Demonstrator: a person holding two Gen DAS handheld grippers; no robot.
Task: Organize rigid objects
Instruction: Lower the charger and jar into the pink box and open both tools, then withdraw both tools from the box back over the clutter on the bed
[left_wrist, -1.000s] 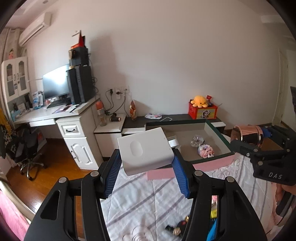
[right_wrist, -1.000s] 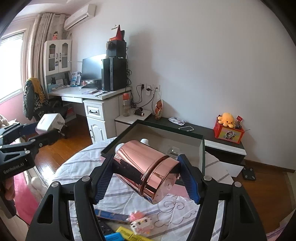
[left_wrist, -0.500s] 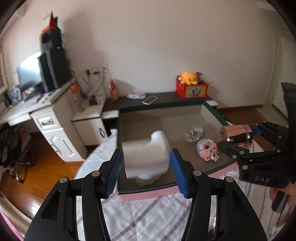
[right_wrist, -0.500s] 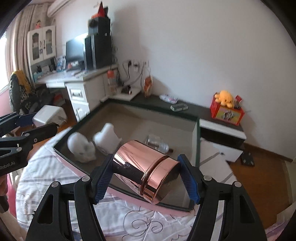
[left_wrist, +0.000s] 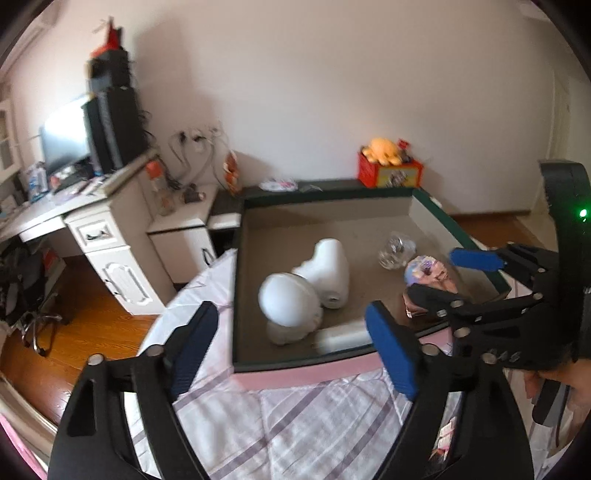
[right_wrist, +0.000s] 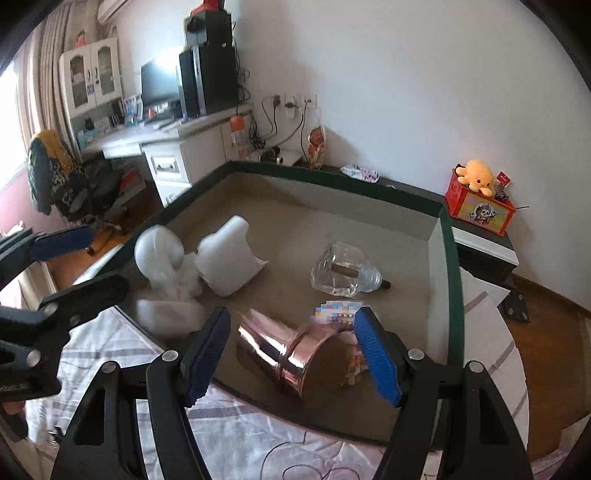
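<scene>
Bedroom, tray (right_wrist: 448, 258): copper canister (right_wrist: 295, 354) on side, lid toward camera; both grippers' jaws just opened, empty.

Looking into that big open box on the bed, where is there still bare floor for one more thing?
The far half of the box is bare, from the back wall down to the glass bottle, as is the strip along the right wall. The near half is crowded: white foam pieces at left, the copper canister by the front rim.

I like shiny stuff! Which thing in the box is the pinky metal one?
The copper can, lying on its side at the box's near edge, between the right gripper's fingers. The others are white or clear.
</scene>
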